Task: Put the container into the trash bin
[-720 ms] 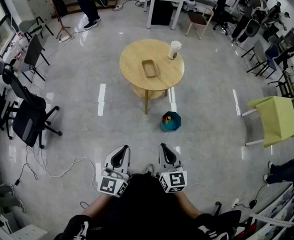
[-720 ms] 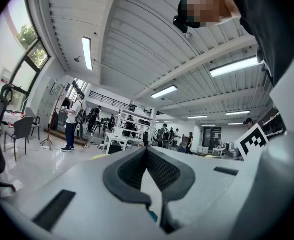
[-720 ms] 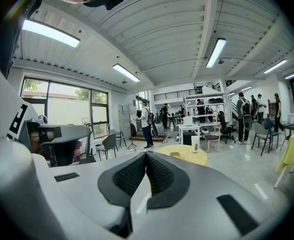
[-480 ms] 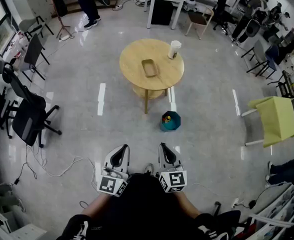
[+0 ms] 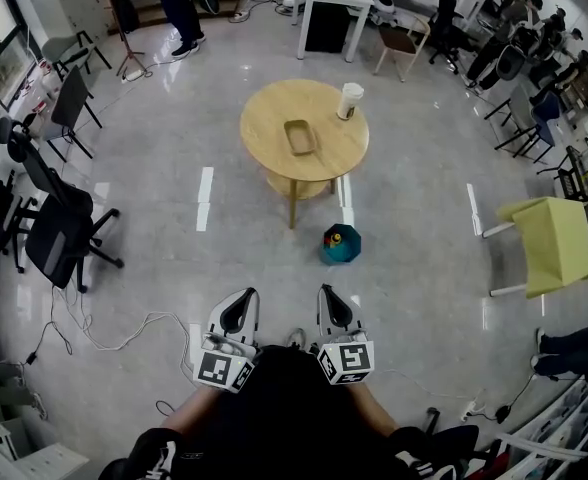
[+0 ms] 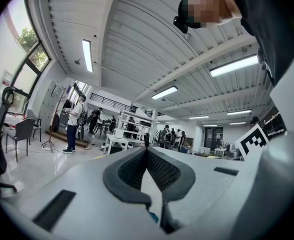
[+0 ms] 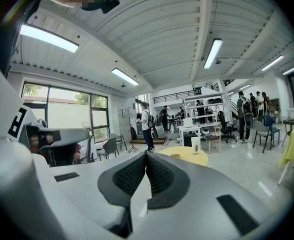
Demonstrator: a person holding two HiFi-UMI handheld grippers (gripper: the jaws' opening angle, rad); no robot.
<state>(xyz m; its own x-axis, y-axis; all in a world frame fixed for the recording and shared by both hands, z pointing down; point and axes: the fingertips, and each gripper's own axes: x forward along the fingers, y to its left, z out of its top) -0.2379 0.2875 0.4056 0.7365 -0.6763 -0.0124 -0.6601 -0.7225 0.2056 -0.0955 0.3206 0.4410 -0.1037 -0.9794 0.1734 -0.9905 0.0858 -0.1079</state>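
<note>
- Head view: the container (image 5: 298, 136) is seen lying flat near the middle of the round table (image 5: 269, 118). A cup (image 5: 350, 98) stands upright at the table's far right edge, apart from the container.
- The bin (image 5: 340, 245) is seen on the floor, just on the near side of the table, between the table and the grippers. Something yellow lies inside it.
- The left gripper (image 5: 242, 296) and right gripper (image 5: 329, 293) are held side by side close to the body, well apart from the bin and table.
- Left gripper view: the pads are closed on each other at the tips, with nothing gripped.
- Right gripper view: the pads are likewise pressed together and nothing is held.
- Only the right gripper view gives the table and cup from the side, just above the jaw tips. There the container is reduced to a low tan shape on the tabletop and is hard to make out.
- The left gripper view takes in ceiling lights, far desks and standing people (image 6: 73, 121) instead. A teal patch (image 6: 153, 217) is noted low in the slit behind the pads, possibly the bin.
- In the head view, the rear of both grippers is covered by the person's dark torso.
- The container's contents cannot be told from any view.
</note>
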